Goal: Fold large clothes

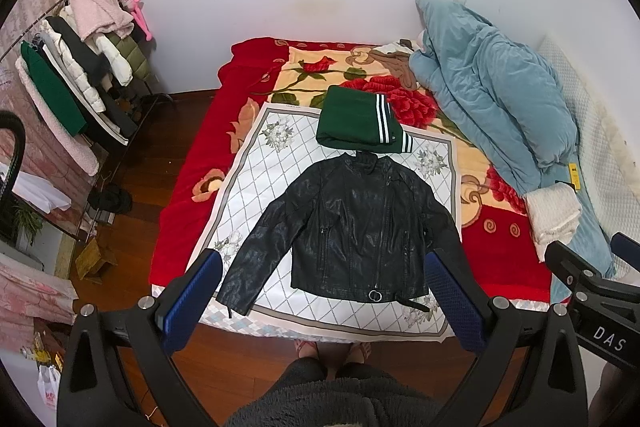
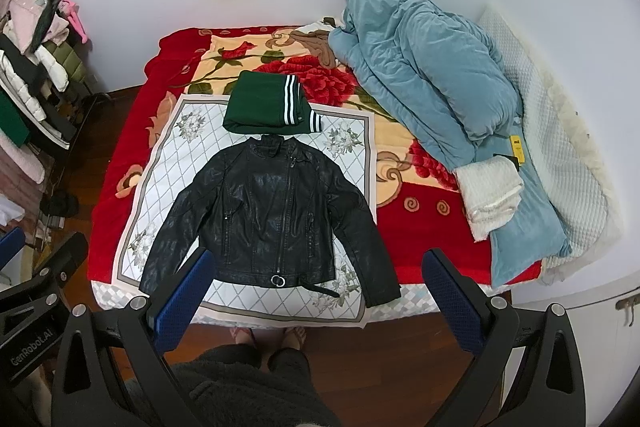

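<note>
**Reporter:** Where does the jacket lie?

**Photographer:** A black leather jacket [image 1: 352, 227] is spread flat, front up and zipped, on a white diamond-patterned cloth [image 1: 248, 163] at the near end of a bed covered by a red flowered blanket [image 1: 192, 195]. Both sleeves angle out and toward the near edge. A loose belt strap trails from the hem at its right.

**Reporter:** And the grippers?

**Photographer:** The left gripper [image 1: 334, 301] hangs above the near edge of the bed, its blue-padded fingers [image 1: 192, 303] spread wide and holding nothing. The right gripper [image 2: 318, 301] hangs just beside it, fingers [image 2: 454, 301] likewise apart and empty. Neither touches the jacket.

**Reporter:** What else is on the bed?

**Photographer:** A folded green garment [image 1: 356, 119] with white stripes sits just beyond the jacket's collar. At right, a crumpled blue quilt [image 1: 492, 87] runs along the bed, with a folded white towel [image 1: 554, 215] at its near end.

**Reporter:** And off the bed?

**Photographer:** At left, a clothes rack [image 1: 76, 79] crowded with coats stands on a dark wood floor [image 1: 160, 155].
</note>
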